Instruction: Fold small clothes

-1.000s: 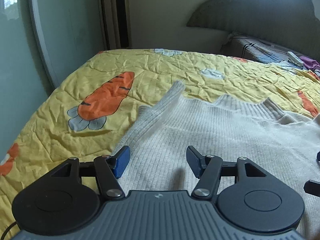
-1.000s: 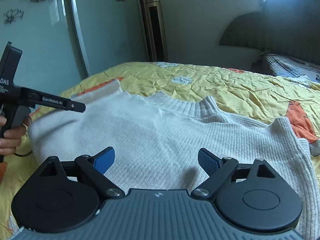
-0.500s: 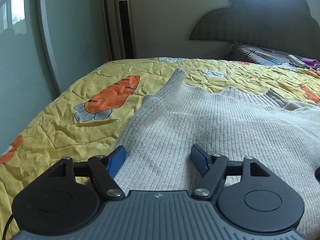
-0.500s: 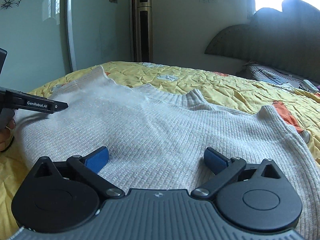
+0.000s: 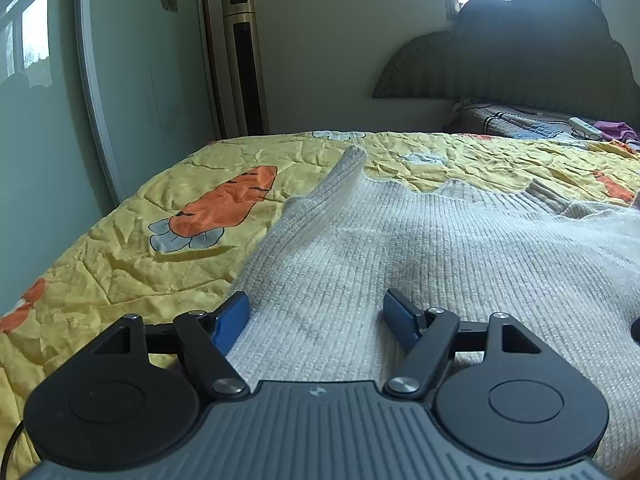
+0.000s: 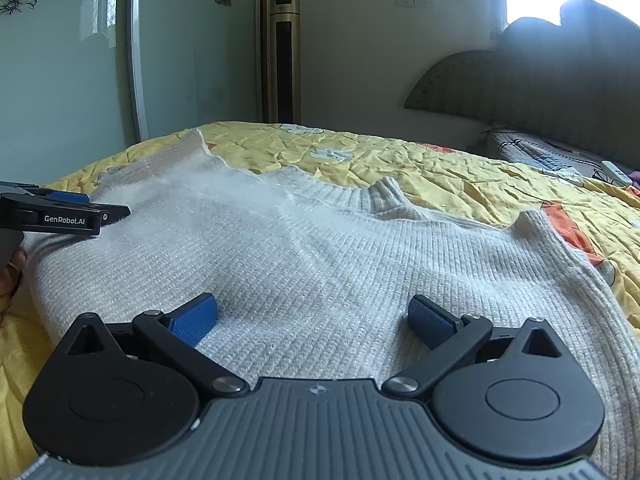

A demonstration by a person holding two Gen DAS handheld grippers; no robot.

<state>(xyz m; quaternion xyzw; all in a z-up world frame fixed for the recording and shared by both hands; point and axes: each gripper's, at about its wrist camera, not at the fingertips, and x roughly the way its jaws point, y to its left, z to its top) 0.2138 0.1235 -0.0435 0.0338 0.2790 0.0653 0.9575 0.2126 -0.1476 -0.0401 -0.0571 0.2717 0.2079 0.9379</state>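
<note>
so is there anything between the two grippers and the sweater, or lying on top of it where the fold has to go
Nothing visible. The left gripper and right gripper are both open, low over the near part of the white sweater, with bare knit between their fingers. The sweater lies spread on the yellow quilt, and nothing rests on it.
</note>
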